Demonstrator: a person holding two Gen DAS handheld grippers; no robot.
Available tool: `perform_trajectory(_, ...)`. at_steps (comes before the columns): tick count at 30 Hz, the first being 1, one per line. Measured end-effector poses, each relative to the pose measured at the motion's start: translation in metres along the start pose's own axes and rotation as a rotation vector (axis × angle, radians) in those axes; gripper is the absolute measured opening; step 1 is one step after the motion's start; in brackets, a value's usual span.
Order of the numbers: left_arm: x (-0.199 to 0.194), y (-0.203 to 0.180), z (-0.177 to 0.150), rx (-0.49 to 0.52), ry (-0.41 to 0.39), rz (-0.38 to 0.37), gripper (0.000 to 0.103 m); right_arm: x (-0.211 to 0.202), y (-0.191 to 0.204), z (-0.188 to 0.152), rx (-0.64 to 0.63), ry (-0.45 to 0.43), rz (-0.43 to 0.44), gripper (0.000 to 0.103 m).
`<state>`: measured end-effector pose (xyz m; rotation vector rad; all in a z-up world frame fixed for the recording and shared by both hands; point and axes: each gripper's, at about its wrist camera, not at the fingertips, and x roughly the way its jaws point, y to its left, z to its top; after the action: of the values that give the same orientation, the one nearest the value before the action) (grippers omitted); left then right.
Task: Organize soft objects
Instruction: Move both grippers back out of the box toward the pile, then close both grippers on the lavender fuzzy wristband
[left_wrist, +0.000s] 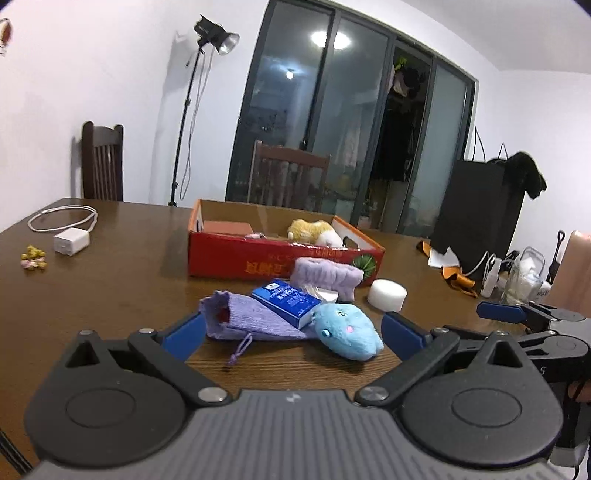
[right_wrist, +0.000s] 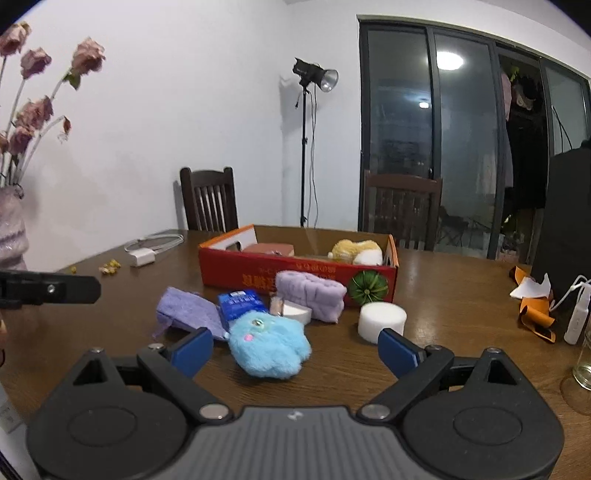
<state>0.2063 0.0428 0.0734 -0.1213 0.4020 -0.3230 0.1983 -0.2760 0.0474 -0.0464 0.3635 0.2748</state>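
A blue plush toy (left_wrist: 347, 334) (right_wrist: 269, 347) lies on the brown table (left_wrist: 110, 295), leaning on a purple knit pouch (left_wrist: 243, 319) (right_wrist: 184, 306) and a blue carton (left_wrist: 286, 301) (right_wrist: 240, 302). Behind them are a lilac fluffy headband (left_wrist: 325, 277) (right_wrist: 310, 295) and a white foam cylinder (left_wrist: 388, 294) (right_wrist: 382, 319). A red cardboard box (left_wrist: 258, 262) (right_wrist: 295, 275) holds a yellow plush (left_wrist: 314, 230) (right_wrist: 356, 251). My left gripper (left_wrist: 293, 336) is open around the pouch and plush without touching them. My right gripper (right_wrist: 295, 350) is open just before the plush.
A white charger with its cable (left_wrist: 70, 240) and dried petals (left_wrist: 33, 256) lie at far left. A vase of dried roses (right_wrist: 11, 229) stands left. A glass jar (right_wrist: 585, 354), a spray bottle (right_wrist: 576, 321) and orange paper (right_wrist: 532, 314) crowd the right. Two chairs (right_wrist: 208, 199) stand behind.
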Motion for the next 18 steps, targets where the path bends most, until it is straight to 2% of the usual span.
perform_trajectory(5, 0.035, -0.002, 0.007, 0.01, 0.024, -0.018, 0.103, 0.022, -0.008, -0.004, 0.047, 0.039, 0.008, 0.096)
perform_trajectory(8, 0.057, 0.005, 0.021, 0.008, 0.012, 0.036, 0.103, 0.033, -0.013, -0.002, 0.069, 0.041, 0.014, 0.096)
perform_trajectory(12, 0.093, 0.017, 0.048, -0.059, 0.029, 0.011, 0.103, 0.059, -0.024, 0.012, 0.119, 0.041, 0.039, 0.094)
perform_trajectory(14, 0.118, 0.02, 0.061, -0.082, 0.046, 0.02, 0.101, 0.075, -0.035, 0.021, 0.164, 0.023, 0.052, 0.089)
perform_trajectory(15, 0.133, 0.019, 0.067, -0.089, 0.06, 0.028, 0.091, 0.084, -0.041, 0.026, 0.195, 0.017, 0.053, 0.086)
perform_trajectory(16, 0.15, 0.018, 0.072, -0.094, 0.079, 0.024, 0.08, 0.095, -0.048, 0.03, 0.227, 0.022, 0.047, 0.078)
perform_trajectory(18, 0.179, 0.017, 0.077, -0.109, 0.139, -0.001, 0.069, 0.121, -0.06, 0.038, 0.283, 0.055, 0.057, 0.066)
